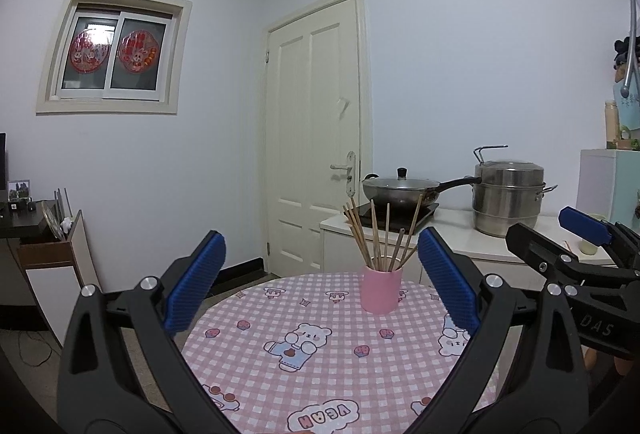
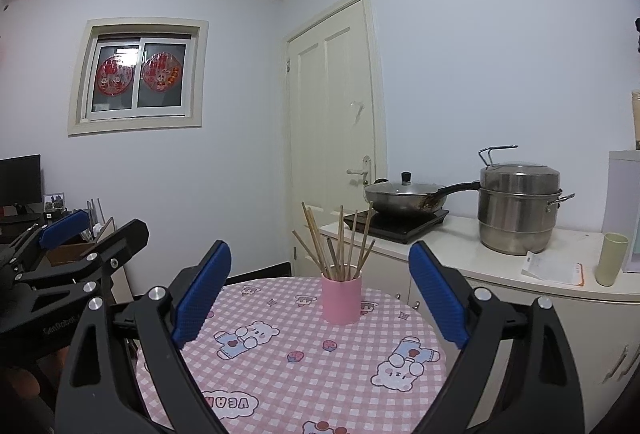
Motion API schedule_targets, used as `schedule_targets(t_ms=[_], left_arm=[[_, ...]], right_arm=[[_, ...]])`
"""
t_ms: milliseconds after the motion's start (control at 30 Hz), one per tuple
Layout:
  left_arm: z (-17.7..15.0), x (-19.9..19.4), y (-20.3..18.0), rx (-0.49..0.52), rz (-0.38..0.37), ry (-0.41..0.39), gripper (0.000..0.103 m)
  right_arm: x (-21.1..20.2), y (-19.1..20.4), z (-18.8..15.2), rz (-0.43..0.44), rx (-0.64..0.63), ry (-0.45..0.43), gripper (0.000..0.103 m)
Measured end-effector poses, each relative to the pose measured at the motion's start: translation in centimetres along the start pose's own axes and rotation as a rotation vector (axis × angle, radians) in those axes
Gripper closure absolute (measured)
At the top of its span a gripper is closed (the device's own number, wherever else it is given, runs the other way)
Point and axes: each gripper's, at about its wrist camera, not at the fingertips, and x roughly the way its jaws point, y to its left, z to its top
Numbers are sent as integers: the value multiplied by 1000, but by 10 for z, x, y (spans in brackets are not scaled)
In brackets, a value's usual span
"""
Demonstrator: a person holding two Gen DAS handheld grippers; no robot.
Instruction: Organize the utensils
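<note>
While both grippers hang above the near edge of the round table with pink-and-white checked bear-print cloth [image 1: 320, 362], nothing is held. Left gripper [image 1: 320, 286]: blue ribbed pads wide apart, jaws open and empty, framing lower centre of the left wrist view. Right gripper [image 2: 320, 286]: same, jaws spread wide, empty. In the left wrist view the right gripper shows at the right edge; in the right wrist view the left gripper shows at the left edge.

Pink cylindrical cup [image 1: 381, 289] stands upright on the table's far side, centre frame in both views, between the pads in each picture, well beyond them. Bundle of thin wooden chopsticks [image 1: 378, 234] stands in the cup, tips fanned out and leaning in different directions.

Behind, right of centre: white counter [image 2: 500, 262] with a black induction hob, a lidded steel wok with black handle [image 2: 404, 196] on it, and a stacked stainless steamer pot [image 2: 518, 208] just beside. Pale green cup [image 2: 610, 258] at the counter's right end. Cream panel door [image 1: 312, 138] mid-frame; window with red round decorations [image 1: 112, 54] upper left.
</note>
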Motion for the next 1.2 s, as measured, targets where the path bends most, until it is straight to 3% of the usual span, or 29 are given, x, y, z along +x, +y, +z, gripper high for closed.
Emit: schedule_targets(t_ms=[567, 1200], left_arm=[[6, 46, 4, -4, 9, 48, 8], [9, 62, 5, 9, -4, 54, 8]], right_arm=[[36, -8, 9, 1, 28, 28, 15], [55, -10, 12, 2, 25, 48, 14]])
